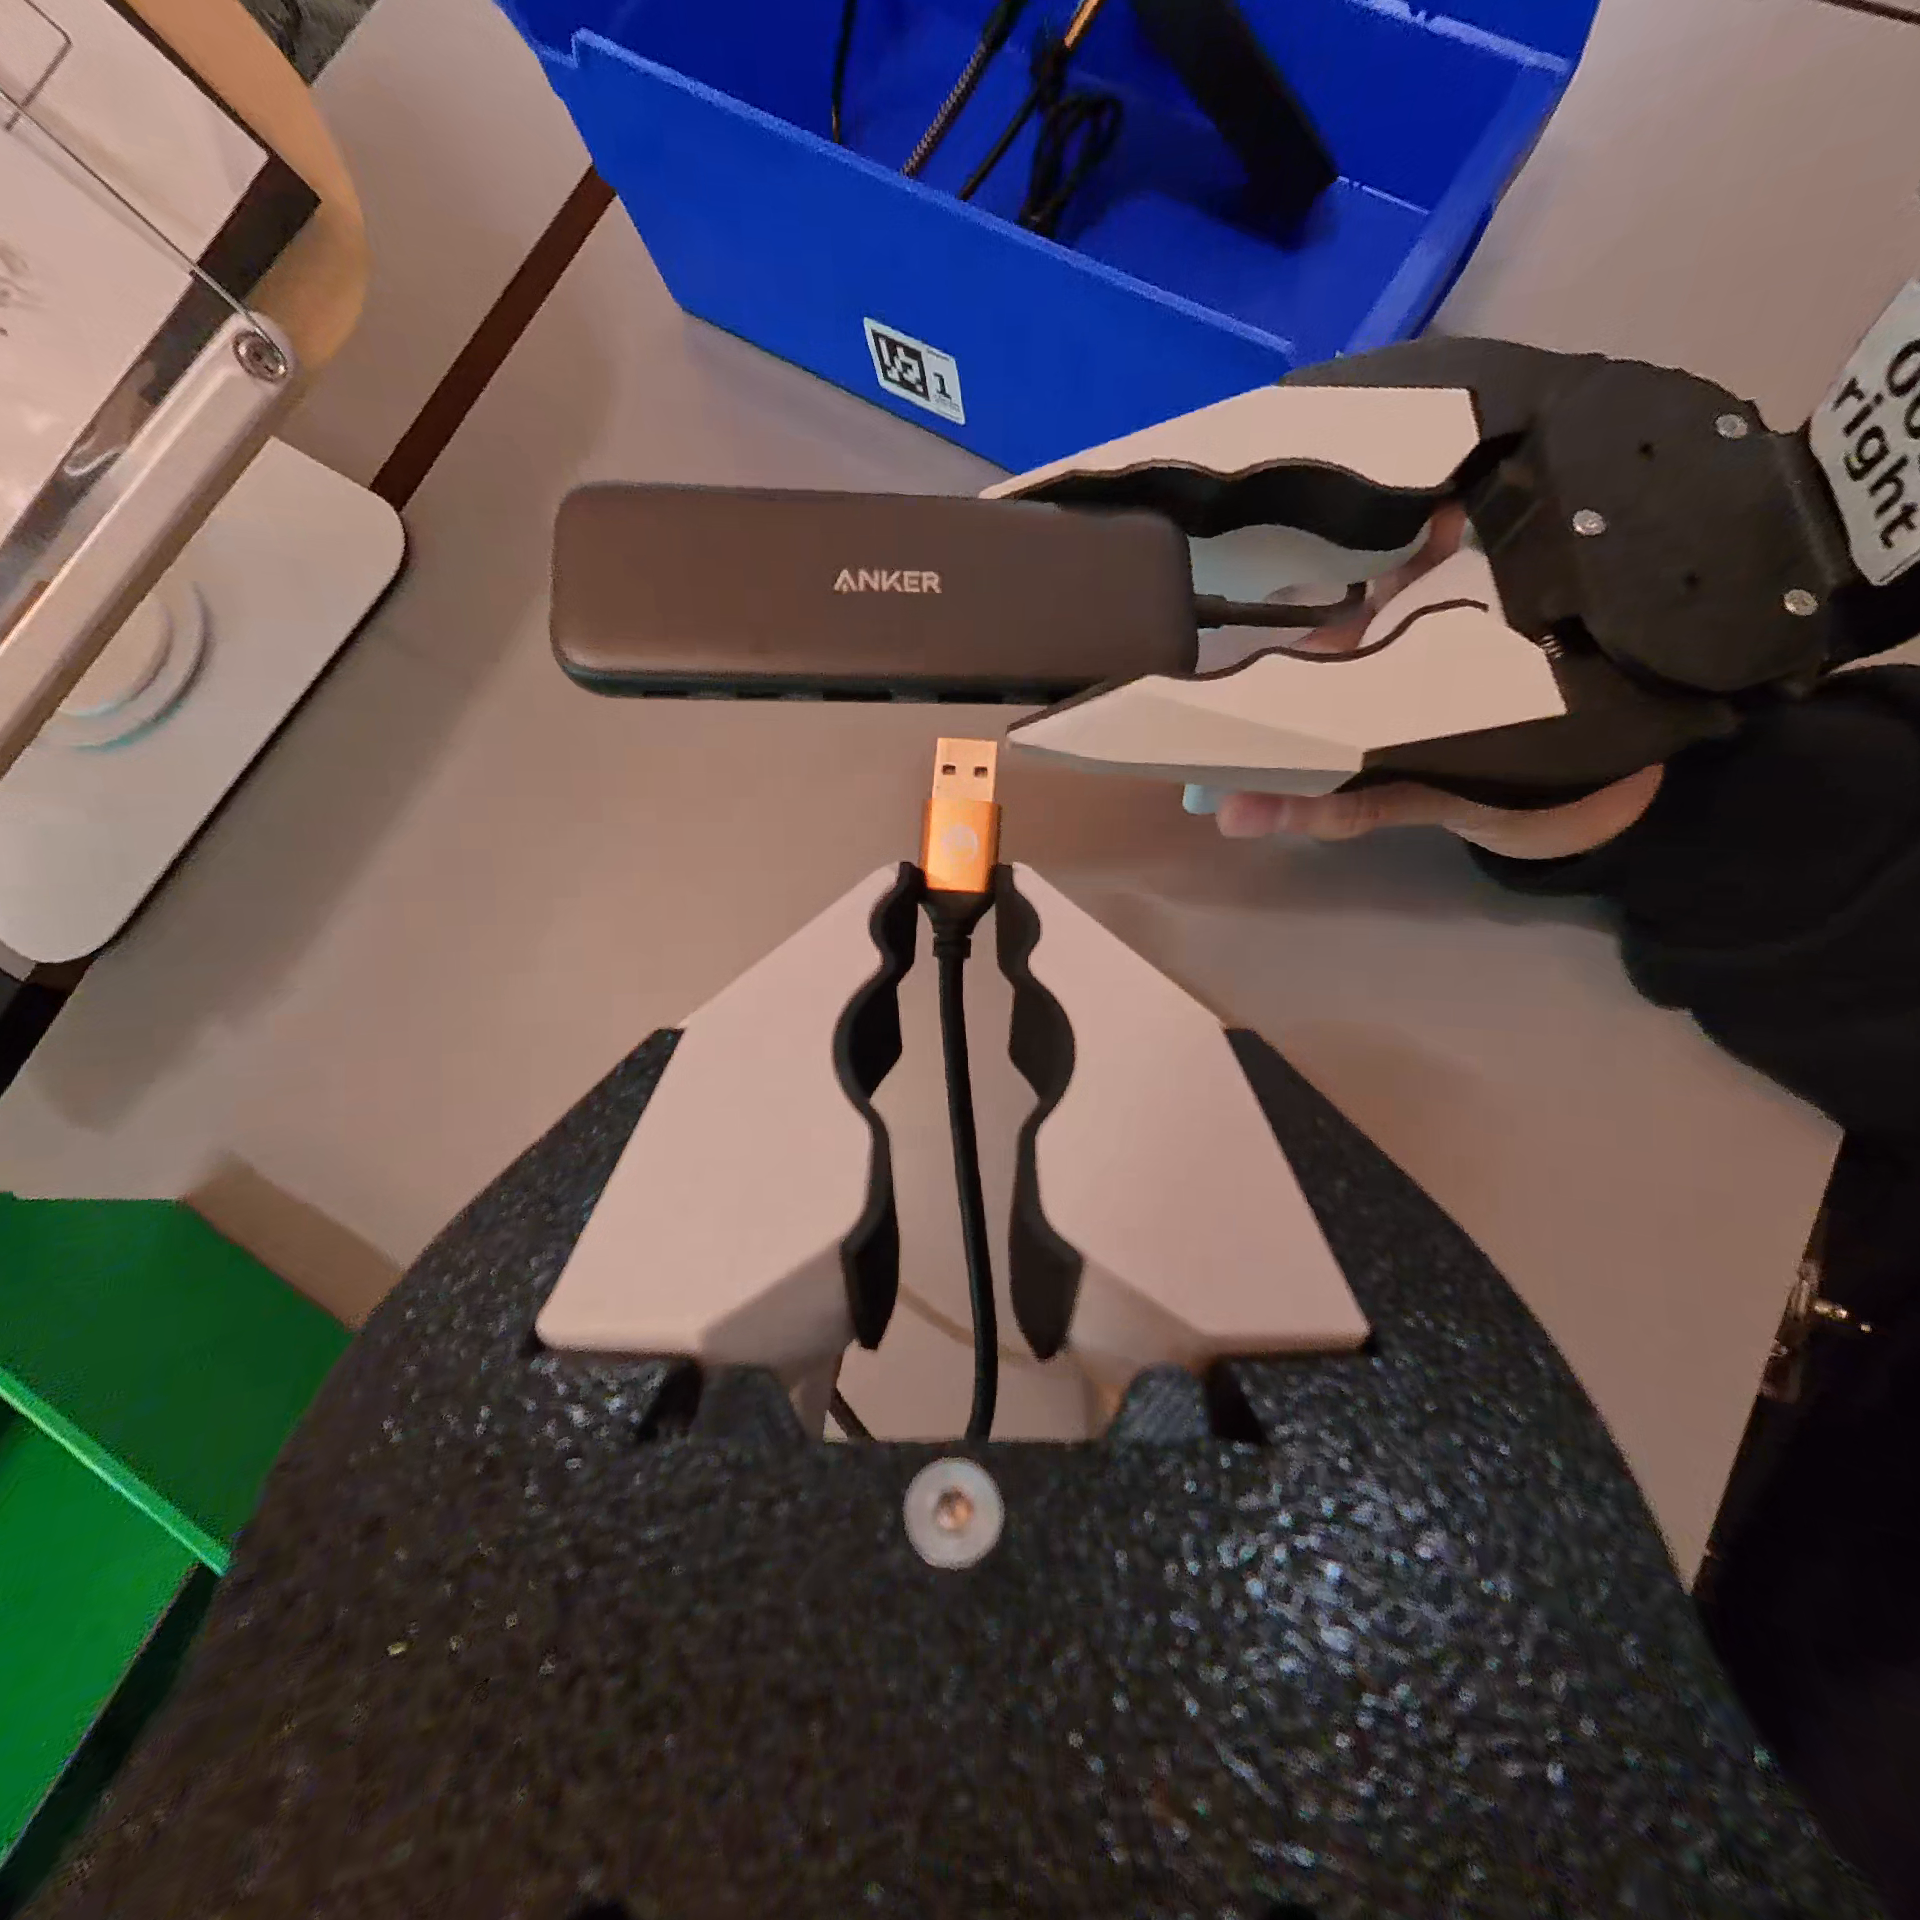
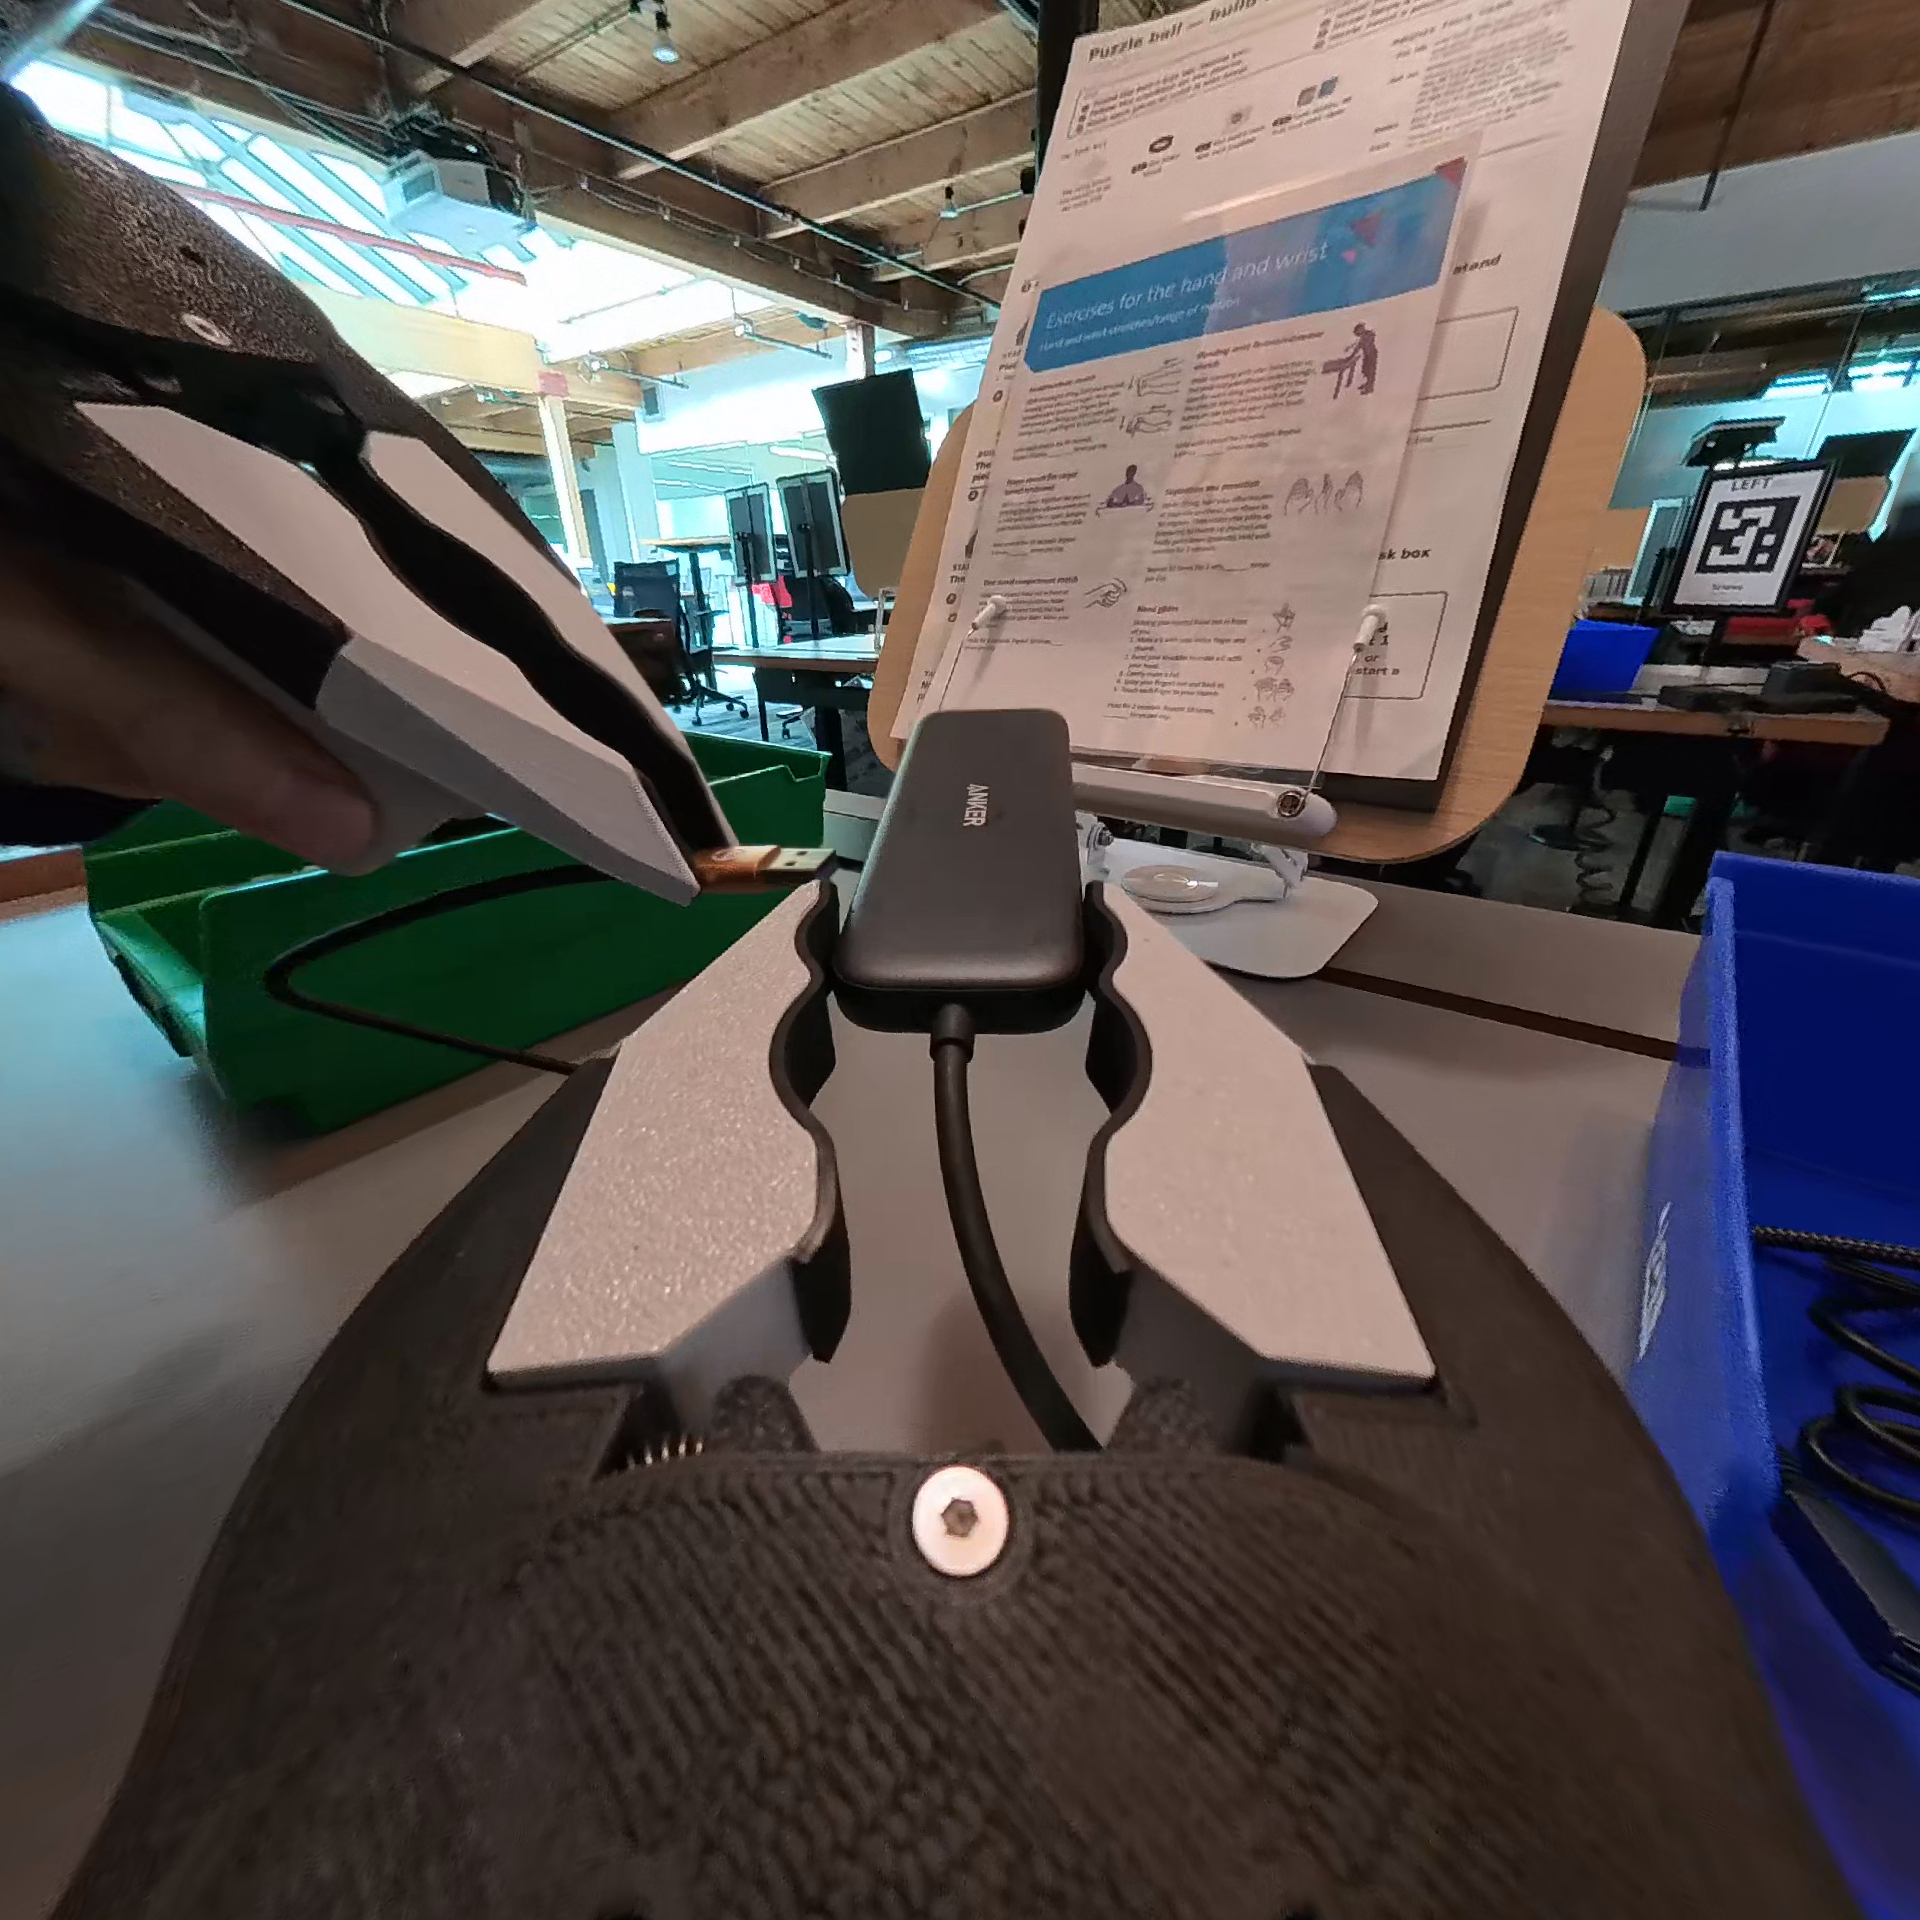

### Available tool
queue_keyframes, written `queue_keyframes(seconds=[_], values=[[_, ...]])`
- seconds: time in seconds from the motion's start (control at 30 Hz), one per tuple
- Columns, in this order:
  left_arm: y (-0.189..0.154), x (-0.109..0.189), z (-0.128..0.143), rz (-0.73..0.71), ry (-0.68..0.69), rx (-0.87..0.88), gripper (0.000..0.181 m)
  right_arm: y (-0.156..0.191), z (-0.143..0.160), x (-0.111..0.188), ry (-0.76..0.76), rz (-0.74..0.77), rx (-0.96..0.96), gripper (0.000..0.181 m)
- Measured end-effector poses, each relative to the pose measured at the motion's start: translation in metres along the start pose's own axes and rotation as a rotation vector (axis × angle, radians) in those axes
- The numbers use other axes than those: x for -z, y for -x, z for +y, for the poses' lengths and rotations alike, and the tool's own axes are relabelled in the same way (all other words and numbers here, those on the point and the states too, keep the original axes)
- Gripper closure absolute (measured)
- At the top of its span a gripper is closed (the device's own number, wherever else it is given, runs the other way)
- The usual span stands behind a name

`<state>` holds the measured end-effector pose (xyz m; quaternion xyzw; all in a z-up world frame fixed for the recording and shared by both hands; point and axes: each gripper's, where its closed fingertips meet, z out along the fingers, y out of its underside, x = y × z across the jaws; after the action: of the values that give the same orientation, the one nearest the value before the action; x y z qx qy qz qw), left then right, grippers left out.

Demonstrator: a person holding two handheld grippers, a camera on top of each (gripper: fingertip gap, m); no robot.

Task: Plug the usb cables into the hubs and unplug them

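A grey table [image 1: 468, 810] carries a blue bin [image 1: 935, 270] with a square-code sticker and coiled cables inside, a green bin [image 2: 416, 966], and a document stand [image 2: 1247, 436] of printed sheets. Above the table, the right gripper [image 1: 1013, 608] clamps the cabled end of a dark, white-lettered USB hub [image 1: 873, 592]. The left gripper [image 1: 961, 878] pinches the orange USB-A plug [image 1: 964, 810] of 1 black cable, just short of the hub's port side.

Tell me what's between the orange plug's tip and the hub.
Nothing: in the left wrist view a short bare gap, only table beneath, separates the plug from the hub.
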<state>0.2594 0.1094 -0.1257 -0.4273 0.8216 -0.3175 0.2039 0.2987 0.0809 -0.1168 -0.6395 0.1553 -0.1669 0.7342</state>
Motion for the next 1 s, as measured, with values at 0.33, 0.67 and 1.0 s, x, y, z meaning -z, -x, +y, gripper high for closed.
queue_keyframes(seconds=[0.33, 0.67, 1.0], values=[[0.002, -0.011, -0.009, 0.036, -0.018, -0.004, 0.168, -0.004, -0.003, 0.001, -0.02, 0.033, -0.01, 0.136], [0.0, -0.013, -0.011, -0.008, -0.013, -0.042, 0.168, -0.008, 0.0, 0.001, -0.007, 0.059, 0.002, 0.136], [0.002, -0.019, -0.017, -0.075, -0.029, -0.098, 0.169, -0.009, 0.001, 0.002, 0.003, 0.064, 0.01, 0.136]])
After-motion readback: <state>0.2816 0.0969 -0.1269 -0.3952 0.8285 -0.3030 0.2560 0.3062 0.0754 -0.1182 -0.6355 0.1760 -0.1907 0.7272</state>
